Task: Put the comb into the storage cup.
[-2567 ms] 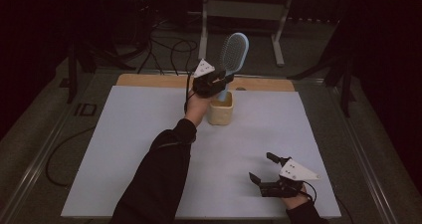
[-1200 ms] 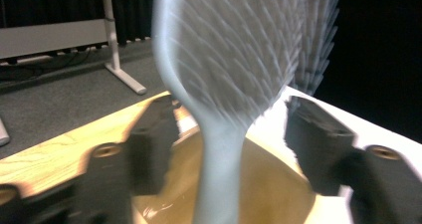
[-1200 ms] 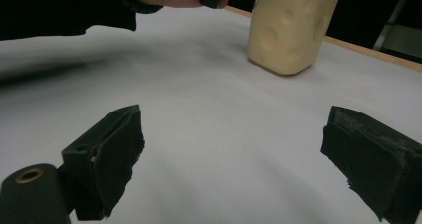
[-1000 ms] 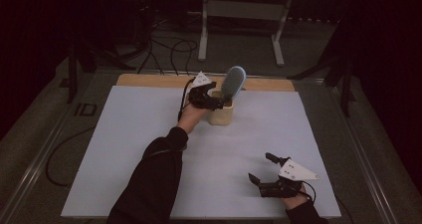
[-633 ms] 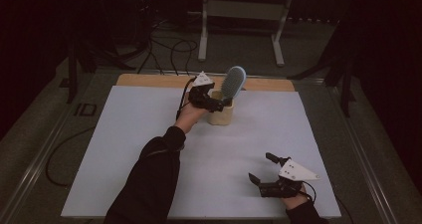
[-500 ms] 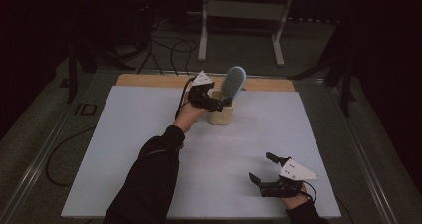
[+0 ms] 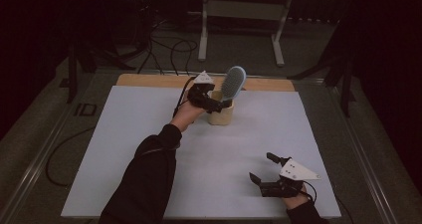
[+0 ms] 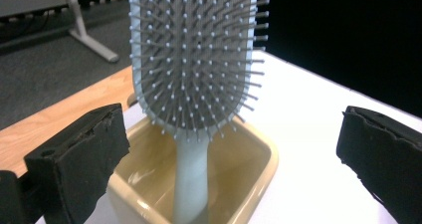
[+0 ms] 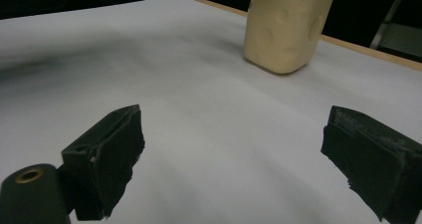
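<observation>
The hairbrush [image 7: 233, 83] stands in the cream cup [image 7: 221, 114], handle down inside it and the bristle head sticking up above the rim, leaning a little away from the left gripper [image 7: 214, 103]. The cup sits on the white board [image 7: 124, 149], near the wooden edge [image 7: 149, 80] behind it. In the left gripper view the brush [image 8: 194, 59] rises between the two black jaws, which stand wide apart on both sides of the cup [image 8: 254, 184] and touch nothing. I judge the brush is already released.

The right gripper [image 7: 268, 176] rests on the board well in front of the cup, also spread wide and empty; from its own camera the cup [image 9: 286, 27] is seen far ahead.

The danger now is the retreat of the left gripper. The brush is tall and top-heavy, and the cup looks light. If a jaw catches the rim or the bristles while pulling back, the cup may tip and the brush may fall out. A straight, slow withdrawal away from the cup seems safest.
</observation>
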A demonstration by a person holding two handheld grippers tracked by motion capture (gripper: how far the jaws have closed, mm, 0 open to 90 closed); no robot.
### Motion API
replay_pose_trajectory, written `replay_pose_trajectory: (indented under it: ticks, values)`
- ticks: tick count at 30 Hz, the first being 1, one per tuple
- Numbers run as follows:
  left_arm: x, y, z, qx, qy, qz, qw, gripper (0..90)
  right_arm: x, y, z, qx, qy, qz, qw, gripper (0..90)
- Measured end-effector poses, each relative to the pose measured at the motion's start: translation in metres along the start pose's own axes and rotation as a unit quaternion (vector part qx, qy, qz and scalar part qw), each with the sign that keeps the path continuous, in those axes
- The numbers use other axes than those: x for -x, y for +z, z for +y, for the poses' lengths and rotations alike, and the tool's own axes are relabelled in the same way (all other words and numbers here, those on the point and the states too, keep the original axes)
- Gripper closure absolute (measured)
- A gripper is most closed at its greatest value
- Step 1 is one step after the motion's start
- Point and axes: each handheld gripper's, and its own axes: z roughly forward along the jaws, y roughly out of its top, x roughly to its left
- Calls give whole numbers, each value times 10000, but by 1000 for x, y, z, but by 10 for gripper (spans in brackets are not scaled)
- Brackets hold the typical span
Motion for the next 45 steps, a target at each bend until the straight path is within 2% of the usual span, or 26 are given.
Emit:
replay_pose_trajectory:
  ticks: [2, 8, 15, 24, 27, 39, 45]
  values:
    - [-1, -3, 1, -75, -89, -96, 9999, 0, 0, 0, 0, -8, -6, 2, 10000, 90]
    - [-5, -11, 0, -315, -87, -275, 9991, 0, 0, 0, 0, -20, -8, 3, 10000, 90]
    - [-5, -22, 0, -386, 66, -236, 9990, 0, -1, 2, 1, -15, -24, 12, 10000, 90]
    - [-2, -38, -3, -419, 168, -185, 9988, 0, -1, 2, 1, -21, -22, 9, 10000, 90]
    - [-2, -46, -6, -433, 159, -207, 9987, 0, -1, 2, 1, -8, -44, 4, 10000, 90]
    - [0, -79, -24, -468, 255, -78, 9986, 0, -1, 2, 1, -10, -37, -21, 10000, 90]
    - [-1, -94, -33, -504, 218, -67, 9985, 0, -1, 2, 1, -12, -27, -5, 10000, 90]
